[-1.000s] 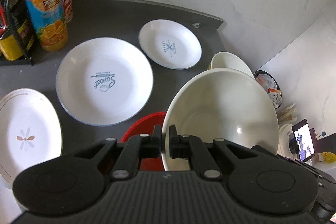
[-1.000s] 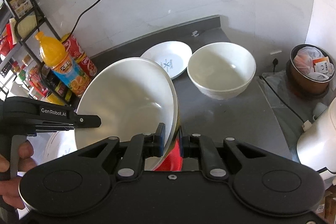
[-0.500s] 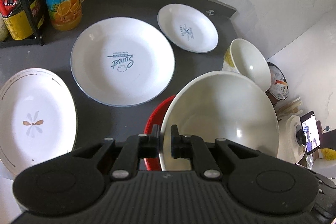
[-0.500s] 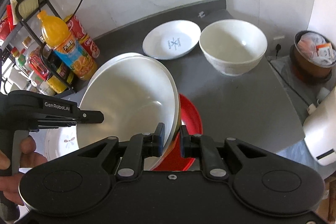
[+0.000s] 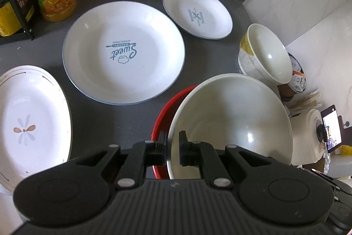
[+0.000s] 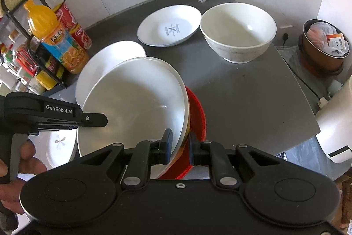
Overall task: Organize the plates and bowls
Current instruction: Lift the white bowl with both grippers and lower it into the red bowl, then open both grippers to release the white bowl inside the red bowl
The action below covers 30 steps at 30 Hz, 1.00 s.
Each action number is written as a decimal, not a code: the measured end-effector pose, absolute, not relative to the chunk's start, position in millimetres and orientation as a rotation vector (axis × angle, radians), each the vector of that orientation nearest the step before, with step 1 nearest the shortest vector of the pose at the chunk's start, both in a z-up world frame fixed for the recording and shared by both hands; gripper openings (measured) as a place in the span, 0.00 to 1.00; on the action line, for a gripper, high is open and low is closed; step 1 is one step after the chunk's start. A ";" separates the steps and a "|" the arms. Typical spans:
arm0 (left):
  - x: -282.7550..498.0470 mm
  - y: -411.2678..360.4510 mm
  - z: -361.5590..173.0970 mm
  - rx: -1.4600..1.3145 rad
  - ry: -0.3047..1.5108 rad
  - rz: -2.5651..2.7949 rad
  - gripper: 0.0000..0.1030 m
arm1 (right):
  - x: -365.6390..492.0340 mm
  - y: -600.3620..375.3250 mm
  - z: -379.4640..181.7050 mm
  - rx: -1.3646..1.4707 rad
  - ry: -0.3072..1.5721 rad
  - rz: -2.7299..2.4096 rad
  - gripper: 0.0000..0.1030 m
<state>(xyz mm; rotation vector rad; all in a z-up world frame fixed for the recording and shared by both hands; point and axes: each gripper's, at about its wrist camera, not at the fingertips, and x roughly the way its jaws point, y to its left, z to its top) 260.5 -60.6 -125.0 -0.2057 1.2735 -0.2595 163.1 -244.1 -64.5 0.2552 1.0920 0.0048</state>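
Nearest, both grippers pinch the big white bowl (image 6: 134, 102) — the left gripper (image 5: 172, 150) and right gripper (image 6: 179, 145) each clamped on opposite rims — holding it tilted, mouth facing left-upward, over the red plate (image 6: 198, 111). Beyond lie the "Sweet" plate (image 5: 123, 52), small plate (image 6: 169, 24) and deep bowl (image 6: 237, 34) upright near the counter's (image 6: 253, 98) far right edge — bare grey counter lies to the right.

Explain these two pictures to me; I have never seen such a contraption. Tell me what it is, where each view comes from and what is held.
A person holds two hand-held grippers, each carrying a fisheye camera that looks along its fingers. In the left view, the left hand-held gripper pinches the rim of a large white bowl. In the right view, the right hand-held gripper pinches the opposite rim. So both hold one tilted bowl above a red dish. On the grey counter lie three white plates, a smaller bowl and a juice bottle.
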 end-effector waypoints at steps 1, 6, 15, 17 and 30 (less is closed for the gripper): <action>261.6 -61.1 -127.1 -0.202 1.280 -0.256 0.07 | 164.0 -243.0 -66.1 0.251 1.096 0.004 0.15; 264.6 -62.4 -134.4 -0.198 1.305 -0.251 0.07 | 168.3 -243.1 -71.9 0.236 1.123 0.005 0.15; 270.1 -67.1 -148.1 -0.188 1.339 -0.257 0.07 | 174.5 -240.4 -78.4 0.208 1.151 -0.006 0.20; 270.6 -69.6 -146.9 -0.159 1.330 -0.256 0.07 | 175.2 -238.9 -76.3 0.190 1.144 -0.008 0.26; 276.8 -79.0 -133.5 -0.101 1.352 -0.289 0.29 | 175.3 -263.6 -60.7 0.216 1.068 -0.015 0.34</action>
